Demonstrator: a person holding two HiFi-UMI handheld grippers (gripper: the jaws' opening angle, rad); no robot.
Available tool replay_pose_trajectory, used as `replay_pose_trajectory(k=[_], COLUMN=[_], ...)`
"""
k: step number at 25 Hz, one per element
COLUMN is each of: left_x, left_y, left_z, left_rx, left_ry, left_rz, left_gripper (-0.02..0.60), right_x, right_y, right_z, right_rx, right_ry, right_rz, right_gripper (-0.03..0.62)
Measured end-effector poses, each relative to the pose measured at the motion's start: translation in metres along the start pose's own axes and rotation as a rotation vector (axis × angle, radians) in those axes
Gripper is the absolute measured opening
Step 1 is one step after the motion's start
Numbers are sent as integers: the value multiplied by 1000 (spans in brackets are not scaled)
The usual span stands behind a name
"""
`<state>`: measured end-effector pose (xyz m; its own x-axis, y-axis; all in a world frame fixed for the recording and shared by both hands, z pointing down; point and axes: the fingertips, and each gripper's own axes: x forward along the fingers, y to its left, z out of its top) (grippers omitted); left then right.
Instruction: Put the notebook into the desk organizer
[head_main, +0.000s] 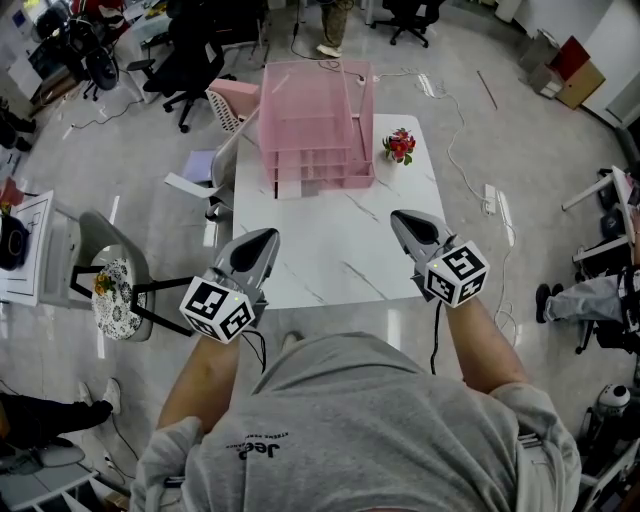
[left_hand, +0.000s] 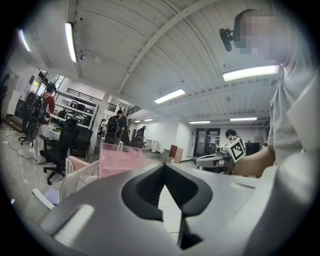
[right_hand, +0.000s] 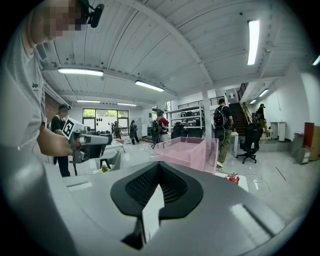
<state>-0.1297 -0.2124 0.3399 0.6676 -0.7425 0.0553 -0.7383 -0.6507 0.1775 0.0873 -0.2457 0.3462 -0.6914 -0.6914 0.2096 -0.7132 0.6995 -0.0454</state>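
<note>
Left gripper (head_main: 266, 237) sits in my left hand with its jaws brought together tip to tip and nothing between them; the left gripper view shows only the diamond-shaped hollow behind the meeting tips. My right gripper (head_main: 399, 217) is the same, jaws closed on each other and empty.

Both my forearms are bare and reach forward from grey short sleeves. I hold the left gripper over the near left corner of the white marble table (head_main: 330, 255) and the right one over the table's near right edge. Both point away from me across the table, roughly level, and lean slightly toward each other. Each carries its marker cube at the wrist end, the left cube (head_main: 217, 309) off the table's near edge, the right cube (head_main: 456, 272) just above that edge.

The pink desk organizer (head_main: 315, 140) stands upright at the far end of the table, its open trays facing me. A small pot of red flowers (head_main: 399, 146) stands on the table just to the organizer's right. A flat pale lilac thing (head_main: 200, 163) lies off the table's far left side; I cannot tell whether it is the notebook.

The print on my grey shirt (head_main: 258, 450) begins "Jee"; the small line beside it is too small to read
</note>
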Motion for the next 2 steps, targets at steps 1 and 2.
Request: replay_pose_trajectory(k=[1,2], left_x=[0,0], left_y=[0,0], left_z=[0,0], left_rx=[0,0], left_ry=[0,0], left_rz=[0,0], left_gripper=[58,58], right_x=[0,0], right_y=[0,0], right_z=[0,-1], right_rx=[0,1], right_ry=[0,0], right_rz=[0,0], right_gripper=[0,0])
